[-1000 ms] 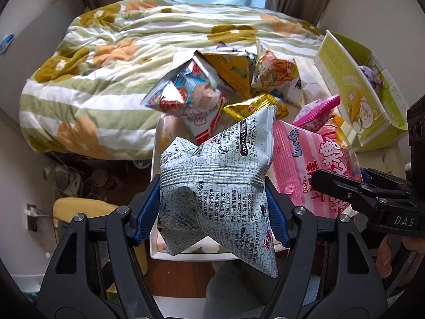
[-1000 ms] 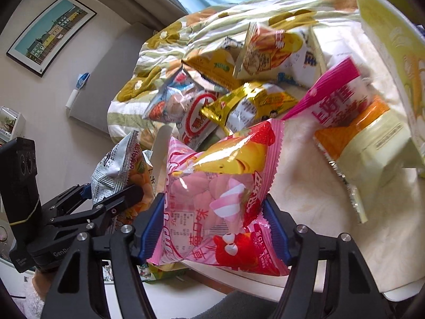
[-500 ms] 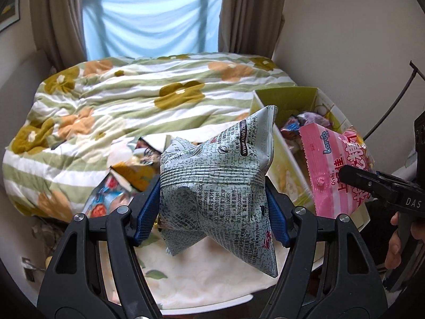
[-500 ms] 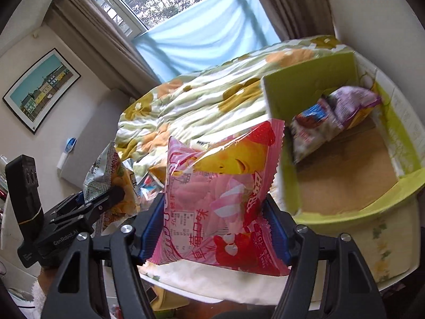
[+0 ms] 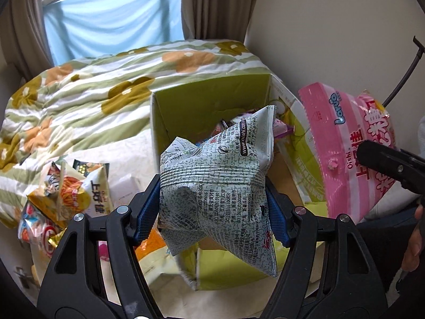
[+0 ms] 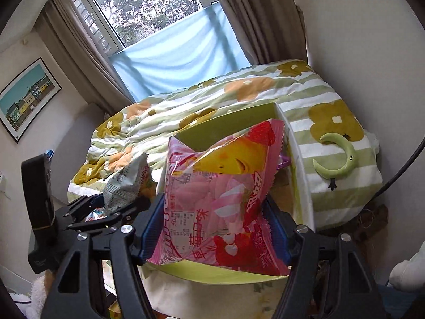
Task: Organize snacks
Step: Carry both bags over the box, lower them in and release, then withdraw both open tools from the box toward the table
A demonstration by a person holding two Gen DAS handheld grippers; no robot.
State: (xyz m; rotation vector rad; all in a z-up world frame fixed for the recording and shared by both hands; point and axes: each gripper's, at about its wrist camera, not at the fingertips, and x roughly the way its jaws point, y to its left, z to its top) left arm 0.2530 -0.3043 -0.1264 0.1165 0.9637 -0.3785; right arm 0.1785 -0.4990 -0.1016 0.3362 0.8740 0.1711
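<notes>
black left gripper [image 5: 212,210], blue pads [image 5: 144,214], silver screws

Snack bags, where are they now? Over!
Left gripper shut on grey bag. Right gripper shut on pink bag. Both above green box, some snacks inside. More snacks on table. Nothing blocking.

pink bag [image 6: 217,207], grey speckled bag [image 5: 217,194], green box [image 5: 212,106]

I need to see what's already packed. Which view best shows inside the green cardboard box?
The left wrist view: the green cardboard box shows its interior and packets. In the right wrist view, the pink bag hides most of it.
</notes>
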